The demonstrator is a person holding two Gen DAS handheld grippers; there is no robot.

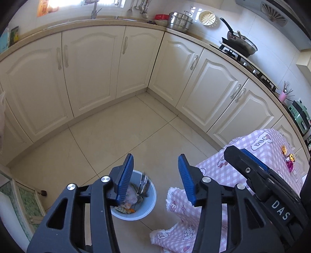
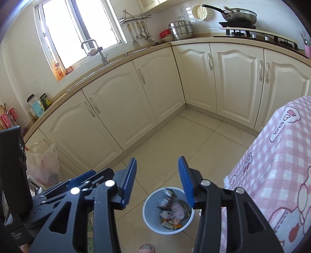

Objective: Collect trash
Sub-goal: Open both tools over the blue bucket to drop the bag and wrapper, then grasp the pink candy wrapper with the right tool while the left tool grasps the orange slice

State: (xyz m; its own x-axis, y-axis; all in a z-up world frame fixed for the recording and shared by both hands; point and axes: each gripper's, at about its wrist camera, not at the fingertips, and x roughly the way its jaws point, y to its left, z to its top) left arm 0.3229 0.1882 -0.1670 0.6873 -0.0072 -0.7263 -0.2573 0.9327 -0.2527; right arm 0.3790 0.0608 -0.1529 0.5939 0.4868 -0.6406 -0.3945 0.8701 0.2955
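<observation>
The trash bin [image 2: 168, 210] stands on the floor [image 2: 175, 140], with wrappers [image 2: 175, 214] inside it. Seen from the right wrist, the table with its cloth [image 2: 272, 175] is just beside the bin at 3 o'clock. The cabinets [image 2: 116, 109] run behind, from 9 to 1 o'clock. On the counter the sink tap [image 2: 95, 50] is at 11 o'clock and the stove with a pan [image 2: 241, 15] at 1 o'clock. A plastic bag [image 2: 44, 165] lies at 9 o'clock.
</observation>
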